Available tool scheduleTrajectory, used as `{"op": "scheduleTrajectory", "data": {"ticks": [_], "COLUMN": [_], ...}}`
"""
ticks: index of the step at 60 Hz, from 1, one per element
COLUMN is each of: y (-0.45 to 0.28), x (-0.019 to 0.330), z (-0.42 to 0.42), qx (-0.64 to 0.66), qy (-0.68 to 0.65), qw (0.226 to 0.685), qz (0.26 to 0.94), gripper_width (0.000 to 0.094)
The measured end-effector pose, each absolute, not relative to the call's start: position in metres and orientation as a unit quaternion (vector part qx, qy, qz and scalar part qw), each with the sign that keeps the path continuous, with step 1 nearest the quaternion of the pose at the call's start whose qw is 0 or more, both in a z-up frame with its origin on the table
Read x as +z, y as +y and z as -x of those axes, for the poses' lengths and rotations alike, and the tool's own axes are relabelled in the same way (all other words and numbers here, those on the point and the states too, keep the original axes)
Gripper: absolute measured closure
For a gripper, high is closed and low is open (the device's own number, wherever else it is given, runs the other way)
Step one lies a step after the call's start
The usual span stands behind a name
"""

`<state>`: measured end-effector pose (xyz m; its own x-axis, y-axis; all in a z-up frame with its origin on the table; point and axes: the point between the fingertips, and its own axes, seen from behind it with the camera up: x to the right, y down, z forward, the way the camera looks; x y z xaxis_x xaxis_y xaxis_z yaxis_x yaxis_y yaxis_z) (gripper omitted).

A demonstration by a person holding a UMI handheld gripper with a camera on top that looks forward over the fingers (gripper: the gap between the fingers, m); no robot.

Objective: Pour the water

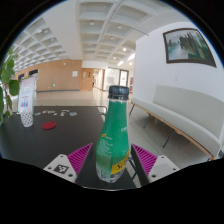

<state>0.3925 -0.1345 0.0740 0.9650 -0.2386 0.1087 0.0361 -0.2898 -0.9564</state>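
Note:
A green plastic bottle [114, 140] with a dark cap and a yellow-edged label stands upright between my fingers. My gripper [112, 160] is shut on it, and both pink pads [80, 157] press its lower body from either side. Its base is low between the fingers, over the near edge of the dark table [70, 135]. A white patterned cup [27, 101] stands on the table far to the left, beyond the fingers. No water level in the bottle can be made out.
A flat red round thing [47, 125] lies on the table just right of the cup. A green plant [8, 85] stands behind the cup on the left. A long white bench [180, 118] runs along the right wall. An open hall lies beyond.

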Motion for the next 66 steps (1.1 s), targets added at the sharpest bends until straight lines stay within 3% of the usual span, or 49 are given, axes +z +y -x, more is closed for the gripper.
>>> {"op": "scheduleTrajectory", "data": {"ticks": [6,20,29,36,44,52,61,66], "y": [-0.124,-0.124,-0.118,-0.101,-0.061,0.003,0.068,0.100], "x": [0.074,0.085,0.131,0.194,0.287,0.342,0.355,0.331], "z": [-0.394,-0.406,-0.406,-0.398,-0.355,-0.267,-0.156,-0.104], "qx": [-0.119,-0.150,-0.214,-0.303,-0.453,-0.563,-0.663,-0.696], "qy": [0.062,0.083,0.083,0.056,-0.053,-0.205,-0.357,-0.433], "qw": [0.600,0.603,0.607,0.609,0.601,0.561,0.489,0.437], "qz": [0.788,0.779,0.761,0.731,0.657,0.571,0.440,0.371], "gripper_width": [0.0371,0.0532,0.0535,0.0533,0.0532,0.0532,0.0534,0.0534]}}
